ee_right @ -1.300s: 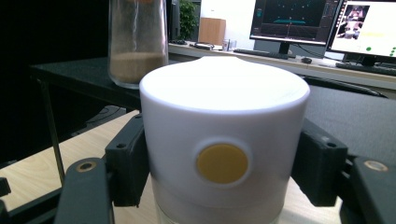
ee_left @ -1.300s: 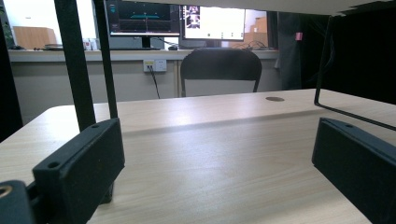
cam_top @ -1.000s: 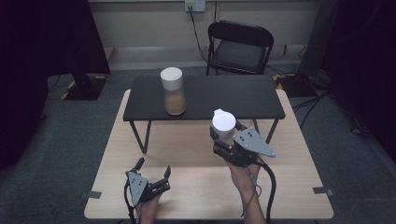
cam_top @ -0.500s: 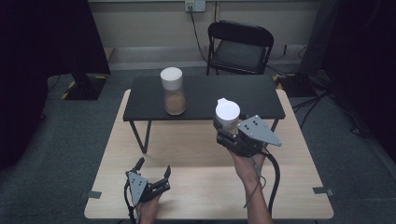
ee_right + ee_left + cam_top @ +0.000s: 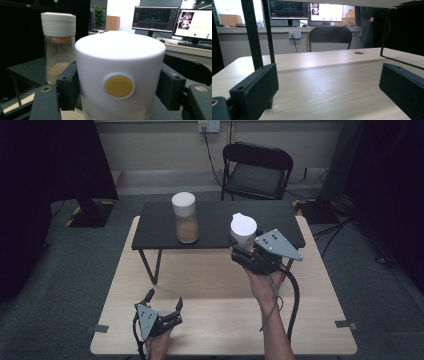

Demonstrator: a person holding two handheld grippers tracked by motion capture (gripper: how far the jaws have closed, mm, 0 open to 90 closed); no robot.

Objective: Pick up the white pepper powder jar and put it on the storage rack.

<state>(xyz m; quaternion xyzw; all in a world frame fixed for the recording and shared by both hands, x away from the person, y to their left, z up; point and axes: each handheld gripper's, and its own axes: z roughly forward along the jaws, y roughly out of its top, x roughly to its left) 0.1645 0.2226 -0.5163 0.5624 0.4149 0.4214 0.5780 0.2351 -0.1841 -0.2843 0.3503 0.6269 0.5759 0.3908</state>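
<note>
Wooden desk (image 5: 215,285) fills the lower middle of the frame, with a black shelf (image 5: 215,222) at its far edge carrying 1 jar (image 5: 185,217). Right gripper (image 5: 243,247), right of centre, has its jaws clamped on a white-lidded container (image 5: 243,230). Left gripper (image 5: 162,307) rests at lower left, jaws spread apart.

Left gripper (image 5: 165,312) low near table edge, jaws apart, right gripper (image 5: 243,247) raised, clamped
</note>
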